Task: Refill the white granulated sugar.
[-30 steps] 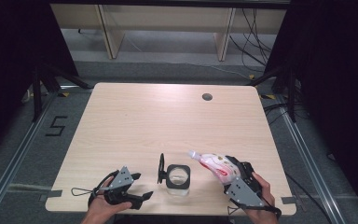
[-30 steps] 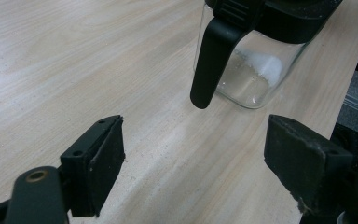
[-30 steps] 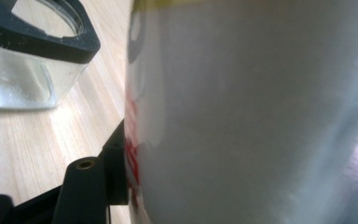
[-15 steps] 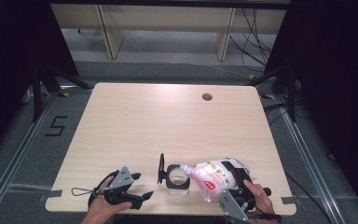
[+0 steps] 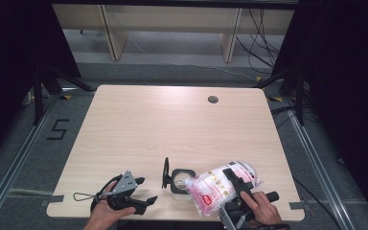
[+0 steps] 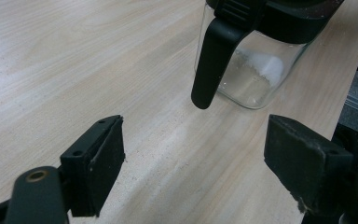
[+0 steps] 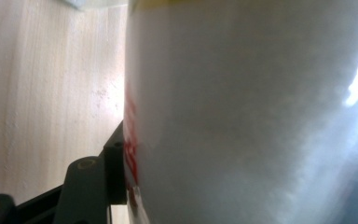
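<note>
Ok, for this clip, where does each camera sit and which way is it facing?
High view: above the person's side, looking forward and down on the table; both hands, the left gripper and the right gripper enter at the bottom.
Left gripper view: on that gripper, low, looking along its open jaws at the glass jar.
Right gripper view: on that gripper, pressed close against the white bag; one jaw shows.
Shared: the jar and the bag also appear in the high view.

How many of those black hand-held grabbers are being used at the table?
2. The left gripper rests near the table's front edge, jaws open, nothing between them. The right gripper is at the front right, clamped on a white bag tipped toward the glass jar.
</note>
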### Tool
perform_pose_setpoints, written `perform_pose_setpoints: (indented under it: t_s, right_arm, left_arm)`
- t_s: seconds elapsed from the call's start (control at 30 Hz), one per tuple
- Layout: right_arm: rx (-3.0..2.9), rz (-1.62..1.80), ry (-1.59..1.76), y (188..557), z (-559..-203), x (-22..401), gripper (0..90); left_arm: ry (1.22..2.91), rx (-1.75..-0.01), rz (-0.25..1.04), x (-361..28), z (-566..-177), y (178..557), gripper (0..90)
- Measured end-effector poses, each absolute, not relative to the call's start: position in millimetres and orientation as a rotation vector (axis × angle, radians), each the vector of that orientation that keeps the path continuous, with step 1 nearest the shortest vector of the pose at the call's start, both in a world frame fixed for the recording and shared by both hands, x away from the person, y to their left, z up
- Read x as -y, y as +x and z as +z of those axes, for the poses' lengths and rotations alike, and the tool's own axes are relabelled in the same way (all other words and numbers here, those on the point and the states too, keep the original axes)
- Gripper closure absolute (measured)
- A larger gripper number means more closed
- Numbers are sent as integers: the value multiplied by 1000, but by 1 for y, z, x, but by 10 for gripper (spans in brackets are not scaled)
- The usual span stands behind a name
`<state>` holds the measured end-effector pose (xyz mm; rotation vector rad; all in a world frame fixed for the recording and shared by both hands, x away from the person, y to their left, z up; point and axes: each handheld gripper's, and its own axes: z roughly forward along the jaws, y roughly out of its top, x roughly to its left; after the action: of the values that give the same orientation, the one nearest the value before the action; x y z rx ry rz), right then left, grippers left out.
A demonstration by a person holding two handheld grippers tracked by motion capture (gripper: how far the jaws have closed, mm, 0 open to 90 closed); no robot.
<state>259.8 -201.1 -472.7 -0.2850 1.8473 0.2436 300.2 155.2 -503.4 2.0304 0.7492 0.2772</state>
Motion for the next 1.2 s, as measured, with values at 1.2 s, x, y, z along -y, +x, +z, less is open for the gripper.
perform_pose_setpoints:
  t_s: [1.2]
  right_arm:
    - [-1697,53,-461,256,-471,195,405]
  left_arm:
    - [2039,-766,270,-154,-505,300,191]
